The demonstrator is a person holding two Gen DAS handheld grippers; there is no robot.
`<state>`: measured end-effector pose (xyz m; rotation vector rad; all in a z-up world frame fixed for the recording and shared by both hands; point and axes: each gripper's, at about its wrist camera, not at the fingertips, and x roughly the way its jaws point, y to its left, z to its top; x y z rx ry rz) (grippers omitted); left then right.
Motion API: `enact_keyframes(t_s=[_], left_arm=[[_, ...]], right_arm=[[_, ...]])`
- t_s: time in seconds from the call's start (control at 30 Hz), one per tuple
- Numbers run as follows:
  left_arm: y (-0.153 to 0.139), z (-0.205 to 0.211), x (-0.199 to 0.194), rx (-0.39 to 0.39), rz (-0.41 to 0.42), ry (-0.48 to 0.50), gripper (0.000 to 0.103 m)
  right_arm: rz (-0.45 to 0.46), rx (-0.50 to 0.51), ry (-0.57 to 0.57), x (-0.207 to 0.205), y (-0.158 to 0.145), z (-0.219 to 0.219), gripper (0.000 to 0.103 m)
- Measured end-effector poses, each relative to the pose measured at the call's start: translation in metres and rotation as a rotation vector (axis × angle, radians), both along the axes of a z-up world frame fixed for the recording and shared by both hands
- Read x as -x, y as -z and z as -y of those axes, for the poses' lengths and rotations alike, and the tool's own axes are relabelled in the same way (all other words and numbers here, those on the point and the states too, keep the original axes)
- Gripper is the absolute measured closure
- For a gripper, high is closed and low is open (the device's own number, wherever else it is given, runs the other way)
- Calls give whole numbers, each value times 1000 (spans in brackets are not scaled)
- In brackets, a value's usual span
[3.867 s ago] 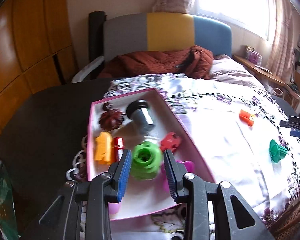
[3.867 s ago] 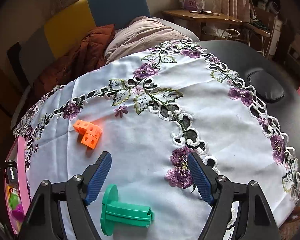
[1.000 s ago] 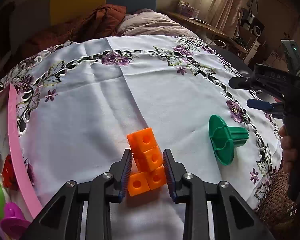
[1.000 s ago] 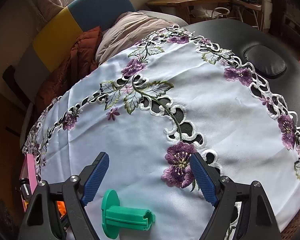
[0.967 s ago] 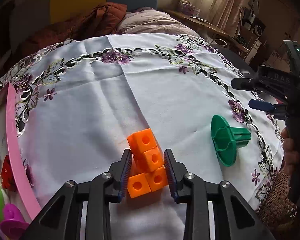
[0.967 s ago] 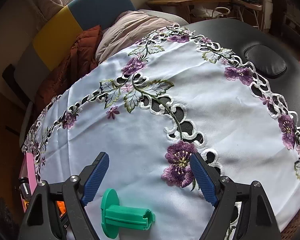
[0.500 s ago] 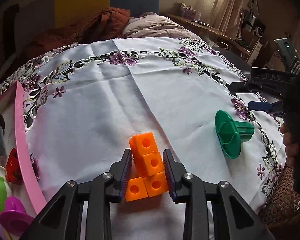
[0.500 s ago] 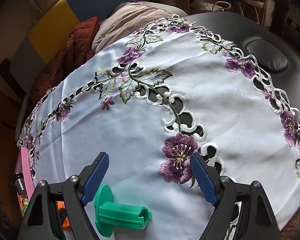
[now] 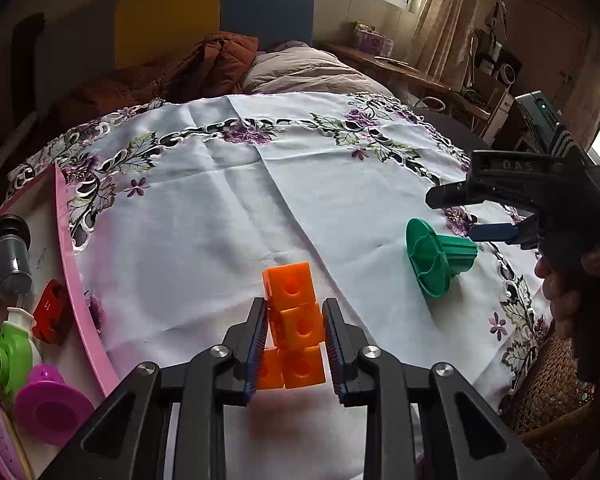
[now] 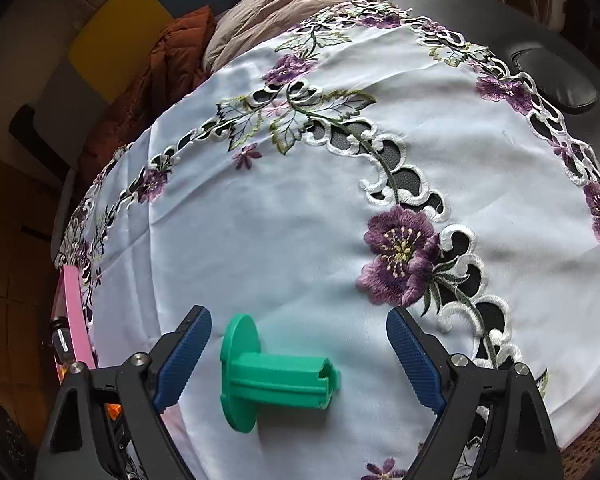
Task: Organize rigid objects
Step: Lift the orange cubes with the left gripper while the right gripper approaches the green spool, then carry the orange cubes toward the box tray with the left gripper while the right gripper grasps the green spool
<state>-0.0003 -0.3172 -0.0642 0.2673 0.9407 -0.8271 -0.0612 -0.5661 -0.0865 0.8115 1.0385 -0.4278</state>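
Observation:
My left gripper (image 9: 294, 312) is closing, its blue pads pressed on the sides of an orange block of joined cubes (image 9: 287, 284). The block hangs just above the white cloth and casts a shadow below. A green spool (image 10: 276, 374) lies on its side on the cloth between the fingers of my right gripper (image 10: 296, 314). Those jaws are opening and do not touch it. The left wrist view shows the same green spool (image 9: 436, 256) under the right gripper (image 9: 454, 216), which a person's hand (image 9: 564, 292) holds.
A pink tray (image 9: 70, 240) at the left holds a grey cylinder (image 9: 8, 256), a red piece (image 9: 52, 316), a green piece (image 9: 8, 356) and a purple piece (image 9: 48, 404). A black pad (image 10: 556, 76) lies on the dark table beyond the embroidered tablecloth (image 10: 260, 220). A wicker seat (image 9: 548, 396) stands beside the table.
The left jaws have narrowed onto the orange block and raised it a little off the cloth. The right gripper has tipped down over the green spool and its jaws have widened slightly.

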Motion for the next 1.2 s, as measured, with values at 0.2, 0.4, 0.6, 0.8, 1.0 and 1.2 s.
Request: enact_keyframes(t_s=[0.2, 0.4, 0.6, 0.8, 1.0, 1.2], left_arm=[[-12, -11, 4, 39, 0, -10, 76], [-30, -27, 11, 77, 36, -19, 76], [-47, -49, 10, 101, 72, -69, 76], [-57, -72, 6, 103, 106, -133, 76], [-56, -89, 0, 99, 100, -187, 76], [-49, -101, -4, 91, 78, -221, 76]], right_arm=[[-36, 50, -69, -5, 0, -25, 11], [-140, 200, -226, -26, 7, -53, 42], [-22, 254, -324, -50, -7, -72, 42], [-21, 305, -364, -74, 5, -85, 42], [-38, 313, -363, -73, 10, -83, 42], [-62, 331, -370, -74, 14, -85, 43]])
